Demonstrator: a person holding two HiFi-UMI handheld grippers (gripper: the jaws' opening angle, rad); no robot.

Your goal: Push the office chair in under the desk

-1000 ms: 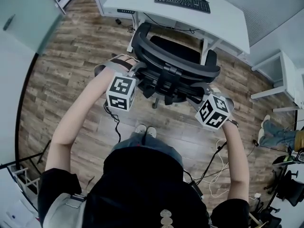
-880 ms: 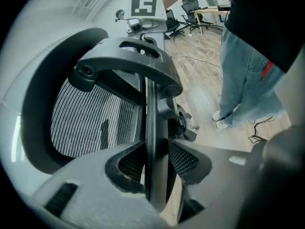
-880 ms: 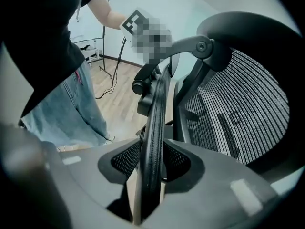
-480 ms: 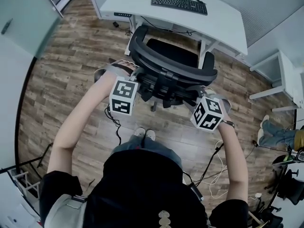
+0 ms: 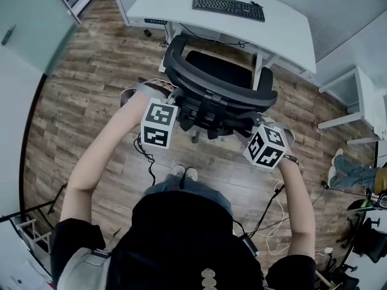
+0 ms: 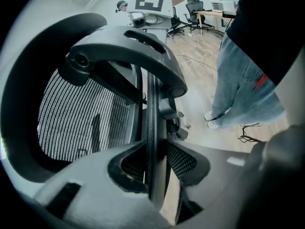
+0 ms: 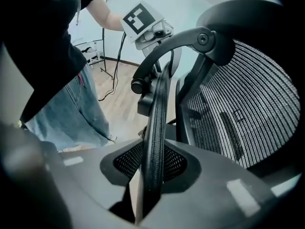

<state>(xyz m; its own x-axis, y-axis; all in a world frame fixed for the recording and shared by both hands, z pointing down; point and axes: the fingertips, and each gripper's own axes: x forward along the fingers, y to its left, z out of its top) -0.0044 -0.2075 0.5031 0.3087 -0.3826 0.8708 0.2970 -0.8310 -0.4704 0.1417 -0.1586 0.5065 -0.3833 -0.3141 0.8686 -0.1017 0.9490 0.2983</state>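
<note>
The black mesh office chair (image 5: 219, 71) stands with its seat facing the white desk (image 5: 284, 32) and its backrest toward me. My left gripper (image 5: 180, 106) is at the left end of the backrest's top rim (image 6: 153, 128). The rim runs between this gripper's (image 6: 153, 168) closing jaws, and the pads touch it. My right gripper (image 5: 251, 124) is at the right end of the rim (image 7: 159, 109). This gripper's (image 7: 153, 165) jaws are closing too, with the rim pressed between the pads. The chair's base is hidden under the seat.
A black keyboard (image 5: 228, 7) lies on the desk. The desk's white legs (image 5: 261, 62) flank the seat. Cables (image 5: 273, 207) trail on the wood floor at my right. A white side table (image 5: 357, 104) and another person's legs (image 5: 351, 168) are at the far right.
The chair has moved a little toward the desk. Both grippers have come in against the backrest's rim, the right one more so.
</note>
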